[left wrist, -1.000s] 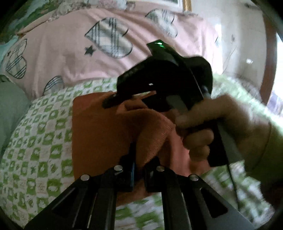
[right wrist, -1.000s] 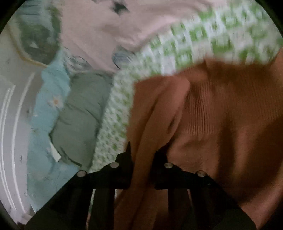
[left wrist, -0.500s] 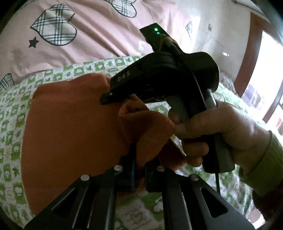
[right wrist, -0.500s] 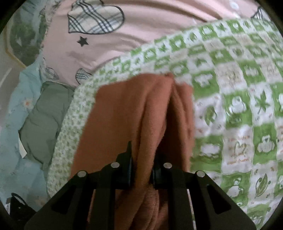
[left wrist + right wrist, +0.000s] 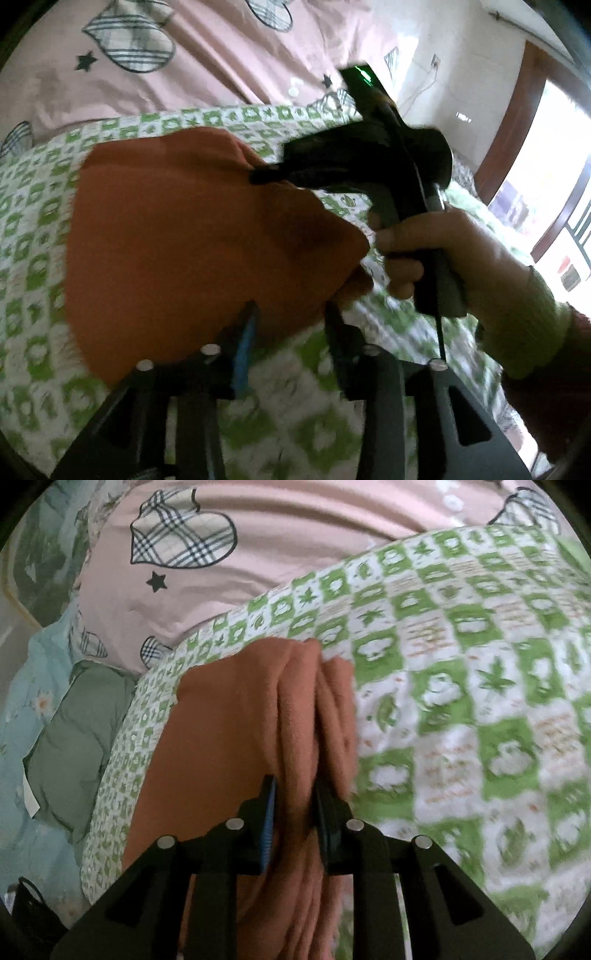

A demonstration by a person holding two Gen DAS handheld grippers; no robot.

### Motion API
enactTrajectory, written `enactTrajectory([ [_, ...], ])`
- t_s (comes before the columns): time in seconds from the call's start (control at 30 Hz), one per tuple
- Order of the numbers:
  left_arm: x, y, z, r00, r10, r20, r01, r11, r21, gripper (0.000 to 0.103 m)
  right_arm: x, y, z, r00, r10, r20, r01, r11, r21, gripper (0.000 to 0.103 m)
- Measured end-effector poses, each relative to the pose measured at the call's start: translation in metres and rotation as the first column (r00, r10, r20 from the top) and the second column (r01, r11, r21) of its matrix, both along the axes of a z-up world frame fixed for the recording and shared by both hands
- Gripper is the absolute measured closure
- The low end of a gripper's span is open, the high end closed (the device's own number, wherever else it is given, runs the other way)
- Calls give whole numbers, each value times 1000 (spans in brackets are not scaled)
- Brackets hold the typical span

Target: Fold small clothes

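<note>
On green-checked sheet [image 5: 461, 709], orange garment [image 5: 192, 236]

Item count, both views combined:

- Orange garment [image 5: 192, 236]: one, lying on the checked cloth.
- Green-and-white checked cloth [image 5: 461, 686]: one.
- Pink bedding with plaid hearts [image 5: 258, 554]: one, beyond the far edge of the checked cloth.
- Grey-green cushion [image 5: 70, 746]: one, off the cloth's left edge.
- Grippers: two, the left gripper [image 5: 290, 321] and the right gripper [image 5: 293, 801].
- Hand [image 5: 443, 254]: one visible.
</note>
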State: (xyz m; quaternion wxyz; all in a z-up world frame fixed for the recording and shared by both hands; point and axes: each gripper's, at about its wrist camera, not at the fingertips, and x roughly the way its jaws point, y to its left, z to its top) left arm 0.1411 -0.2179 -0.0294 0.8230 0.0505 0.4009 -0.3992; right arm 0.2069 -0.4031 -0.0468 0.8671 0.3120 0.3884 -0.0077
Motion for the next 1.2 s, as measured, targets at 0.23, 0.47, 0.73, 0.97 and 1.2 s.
enactTrajectory([
  [0.23,46,81,13,973,214,-86,-220,973,-72,20,-21,1,14,999,-23,46,22,1000,18,31],
  [0.47,123,119,-22,882,306,-359,-380,912,-157,20,-9,-1,-8,1000,-6,-4,6,994,113,31],
  [0.73,170,91,-59,856,265,-444,-356,925,-134,23,3,-6,-28,1000,5,-17,-2,980,201,31],
  [0.97,157,92,-37,912,231,-339,-302,937,-175,79,8,20,-19,998,61,-33,-56,987,151,76],
  [1.2,120,165,19,941,272,-201,-308,934,-178,80,17,92,6,981,175,82,-188,966,177,78],
])
